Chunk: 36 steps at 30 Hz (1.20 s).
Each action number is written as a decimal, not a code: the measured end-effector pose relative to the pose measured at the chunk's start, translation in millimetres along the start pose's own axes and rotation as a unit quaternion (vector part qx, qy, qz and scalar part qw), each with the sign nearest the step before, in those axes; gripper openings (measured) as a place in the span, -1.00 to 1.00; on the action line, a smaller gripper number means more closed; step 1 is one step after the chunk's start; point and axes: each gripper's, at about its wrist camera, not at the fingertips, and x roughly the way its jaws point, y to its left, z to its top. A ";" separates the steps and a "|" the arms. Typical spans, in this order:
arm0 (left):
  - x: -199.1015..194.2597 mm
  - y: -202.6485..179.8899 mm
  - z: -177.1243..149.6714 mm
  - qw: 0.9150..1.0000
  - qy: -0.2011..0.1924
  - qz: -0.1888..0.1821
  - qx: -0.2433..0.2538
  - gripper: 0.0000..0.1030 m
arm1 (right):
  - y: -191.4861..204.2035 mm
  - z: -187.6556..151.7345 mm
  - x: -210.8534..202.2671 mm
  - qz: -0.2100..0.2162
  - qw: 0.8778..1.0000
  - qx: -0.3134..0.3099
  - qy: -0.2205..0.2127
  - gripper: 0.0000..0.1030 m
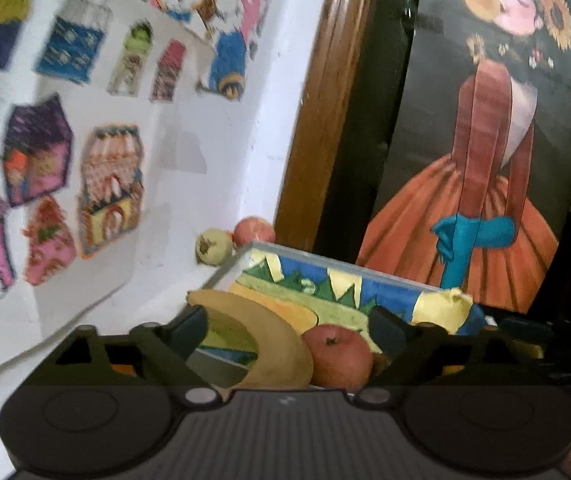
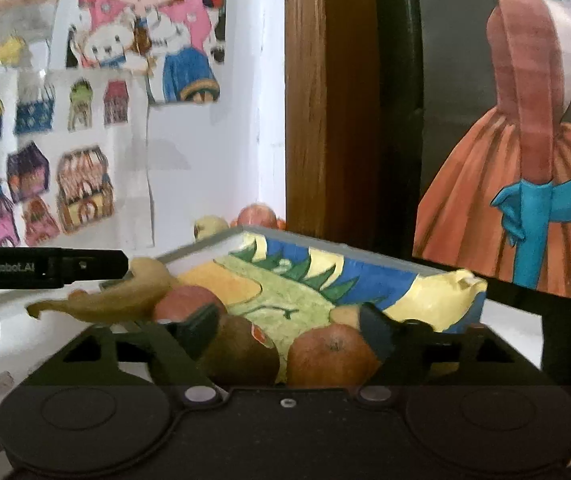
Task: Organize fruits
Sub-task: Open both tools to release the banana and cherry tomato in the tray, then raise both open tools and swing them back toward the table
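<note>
Painted tray (image 2: 437, 280): banana (image 2: 125, 300) on left rim; red apple (image 2: 189, 300), kiwi (image 2: 241, 352), orange (image 2: 331, 356) inside. Two fruits behind tray: pale one (image 2: 209, 226), red one (image 2: 257, 216).

text: "GenRobot.AI" | white print | on: black left hand-held gripper (image 2: 45, 268) | view: right wrist

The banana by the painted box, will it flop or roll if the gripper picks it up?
The banana will probably stay stiff, since it keeps its curve lying there. That curve likely stops it rolling, unlike the round red apple beside it. Its yellow skin looks smooth, so it may slip between the open left gripper fingers.
</note>
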 end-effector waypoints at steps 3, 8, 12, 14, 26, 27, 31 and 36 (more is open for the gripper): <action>-20.8 -1.0 4.6 1.000 -0.016 0.006 -0.001 0.95 | 3.3 5.1 -21.5 0.000 1.000 0.004 -0.021 0.90; -61.9 -7.2 9.7 0.999 -0.035 0.019 0.009 0.99 | 13.6 11.0 -63.5 0.007 0.999 0.005 -0.049 0.99; -101.3 -13.7 8.9 0.998 -0.045 0.028 0.021 0.99 | 23.6 9.6 -98.1 0.011 0.998 0.009 -0.063 0.99; -119.6 -15.8 7.0 0.998 -0.048 0.032 0.027 1.00 | 29.9 7.1 -114.4 0.013 0.998 0.010 -0.068 0.99; -193.2 -21.8 -16.4 0.996 -0.036 0.041 0.066 1.00 | 63.5 -26.4 -188.6 -0.002 0.998 0.012 -0.056 0.99; -196.5 -20.5 -19.5 0.996 -0.031 0.040 0.070 1.00 | 65.5 -29.8 -192.0 -0.004 0.999 0.011 -0.049 0.99; -208.2 -11.0 -32.1 0.995 0.004 0.042 0.087 1.00 | 74.3 -42.6 -197.9 -0.016 1.000 -0.002 -0.005 0.99; -227.0 4.0 -43.0 0.993 0.037 0.056 0.096 1.00 | 84.4 -59.6 -205.0 -0.010 0.999 0.004 0.040 0.99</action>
